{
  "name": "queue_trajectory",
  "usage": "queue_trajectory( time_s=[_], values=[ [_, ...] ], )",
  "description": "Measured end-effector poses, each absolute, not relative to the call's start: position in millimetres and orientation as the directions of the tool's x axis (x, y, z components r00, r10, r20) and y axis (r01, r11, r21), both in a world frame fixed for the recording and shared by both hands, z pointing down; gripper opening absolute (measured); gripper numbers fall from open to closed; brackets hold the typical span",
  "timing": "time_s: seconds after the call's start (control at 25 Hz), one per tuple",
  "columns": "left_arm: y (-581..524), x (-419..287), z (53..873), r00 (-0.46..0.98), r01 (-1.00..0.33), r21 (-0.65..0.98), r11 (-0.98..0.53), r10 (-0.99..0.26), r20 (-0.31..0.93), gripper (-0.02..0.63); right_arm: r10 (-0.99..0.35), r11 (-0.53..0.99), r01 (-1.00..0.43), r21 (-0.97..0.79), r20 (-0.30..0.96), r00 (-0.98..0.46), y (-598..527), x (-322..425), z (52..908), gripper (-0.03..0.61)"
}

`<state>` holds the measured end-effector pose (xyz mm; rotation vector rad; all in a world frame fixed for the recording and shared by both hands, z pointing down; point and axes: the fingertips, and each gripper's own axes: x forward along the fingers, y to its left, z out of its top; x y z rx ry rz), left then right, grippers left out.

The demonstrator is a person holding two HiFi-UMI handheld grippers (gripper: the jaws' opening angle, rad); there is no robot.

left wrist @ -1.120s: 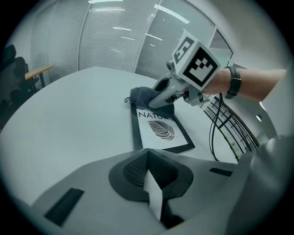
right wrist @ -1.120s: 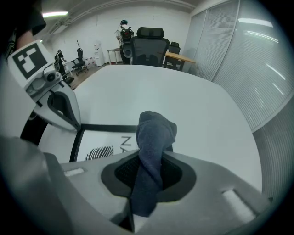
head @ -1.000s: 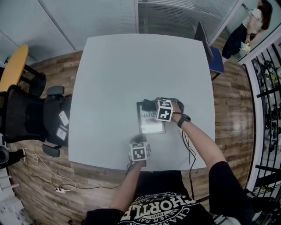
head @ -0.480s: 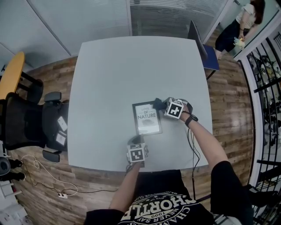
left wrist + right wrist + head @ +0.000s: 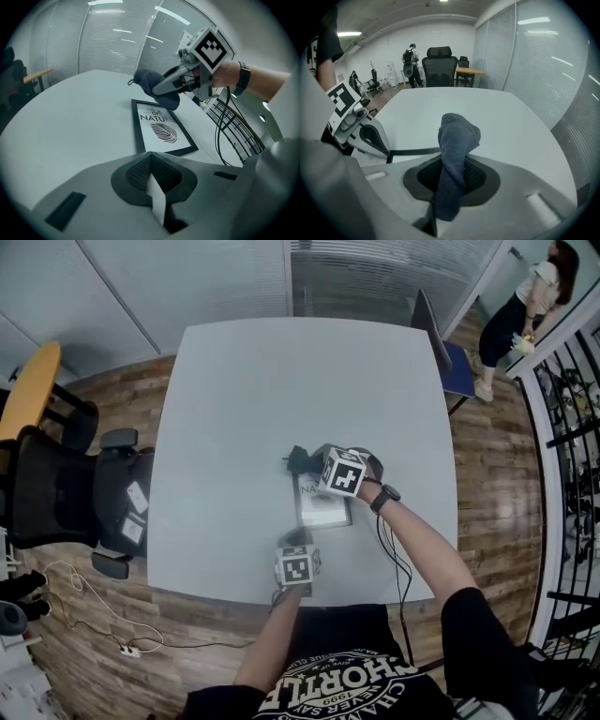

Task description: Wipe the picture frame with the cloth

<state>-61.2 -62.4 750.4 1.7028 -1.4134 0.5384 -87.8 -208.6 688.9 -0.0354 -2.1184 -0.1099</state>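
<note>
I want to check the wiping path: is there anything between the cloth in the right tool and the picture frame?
Nothing visible does. The right tool holds the cloth at the far end of the picture frame, which lies flat on the table.

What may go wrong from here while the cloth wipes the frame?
1. The frame lies loose on the smooth table. The left claw is shut and sits just short of the frame's near edge, not holding it, so a wipe may push the frame askew.
2. The right claw pinches the cloth as a narrow bunch. If it presses low, the hard claw itself may scrape the frame.
</note>
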Motion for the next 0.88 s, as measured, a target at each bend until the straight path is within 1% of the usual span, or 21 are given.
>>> queue_trajectory(
  time_s=[0.16, 0.28, 0.36, 0.56, 0.76, 0.88],
  values=[
    [-62, -63, 750, 0.271, -0.946, 0.325, -0.014, -0.585, 0.764, -0.003, 0.048, 0.982, 0.181, 0.050, 0.863, -0.503, -176, -130, 707, 0.075],
    [-62, -63, 750, 0.278, -0.942, 0.336, -0.009, -0.583, 0.763, -0.003, 0.076, 0.975, 0.221, 0.036, 0.873, -0.481, -156, -147, 723, 0.077],
    [-62, -63, 751, 0.280, -0.940, 0.340, -0.007, -0.583, 0.763, -0.003, 0.070, 0.972, 0.232, 0.046, 0.881, -0.468, -151, -149, 733, 0.077],
    [-62, -65, 751, 0.269, -0.945, 0.327, -0.008, -0.587, 0.763, -0.003, 0.046, 0.984, 0.172, 0.047, 0.866, -0.498, -159, -138, 731, 0.078],
    [-62, -63, 751, 0.266, -0.950, 0.313, -0.025, -0.592, 0.761, -0.003, -0.005, 0.989, 0.133, 0.070, 0.898, -0.440, -176, -92, 737, 0.078],
    [-61, -66, 752, 0.267, -0.952, 0.303, -0.041, -0.594, 0.759, -0.003, -0.022, 0.998, 0.049, 0.049, 0.893, -0.450, -186, -68, 743, 0.080]
  ],
)
